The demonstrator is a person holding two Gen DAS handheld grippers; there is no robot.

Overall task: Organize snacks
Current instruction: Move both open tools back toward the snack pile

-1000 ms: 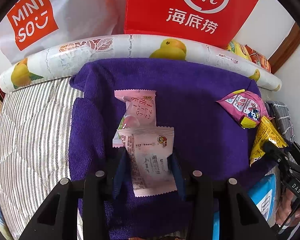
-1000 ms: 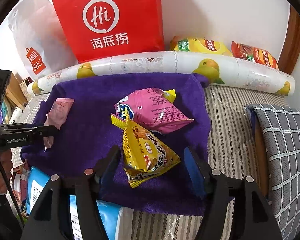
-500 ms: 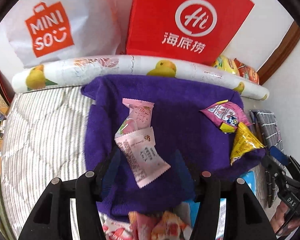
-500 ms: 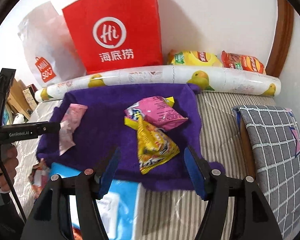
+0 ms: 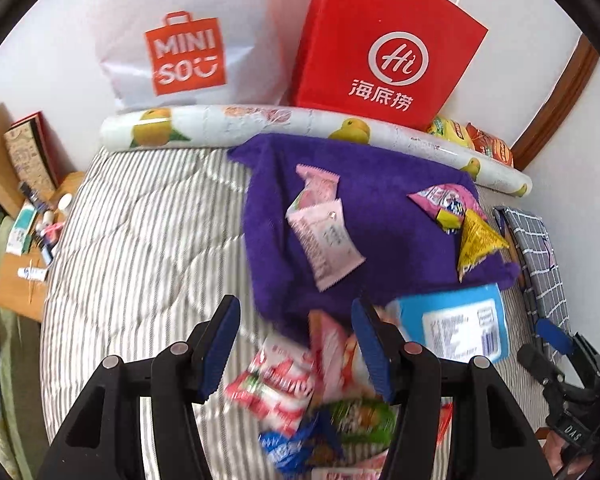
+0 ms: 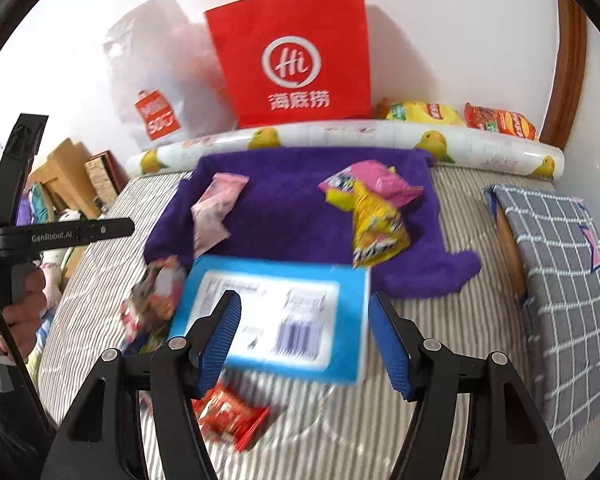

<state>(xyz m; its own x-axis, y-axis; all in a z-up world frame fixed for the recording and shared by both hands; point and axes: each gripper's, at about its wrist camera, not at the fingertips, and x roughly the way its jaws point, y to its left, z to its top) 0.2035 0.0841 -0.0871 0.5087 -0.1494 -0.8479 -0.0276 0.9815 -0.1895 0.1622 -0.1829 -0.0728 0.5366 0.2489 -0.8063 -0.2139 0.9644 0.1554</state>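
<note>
Lying mid-frame on the purple towel, the pale pink packet runs lengthwise from upper left to lower right. The left gripper and right gripper both gape, holding nothing.

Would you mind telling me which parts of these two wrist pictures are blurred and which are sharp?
Left wrist view: the loose snack packets between the claw's fingers are smeared, while the red Hi bag and pink packets on the purple towel stay fairly crisp. Right wrist view: softer all over; the blue box label is unreadable, and the wall glares white. Both views bend straight edges near the rim.
</note>
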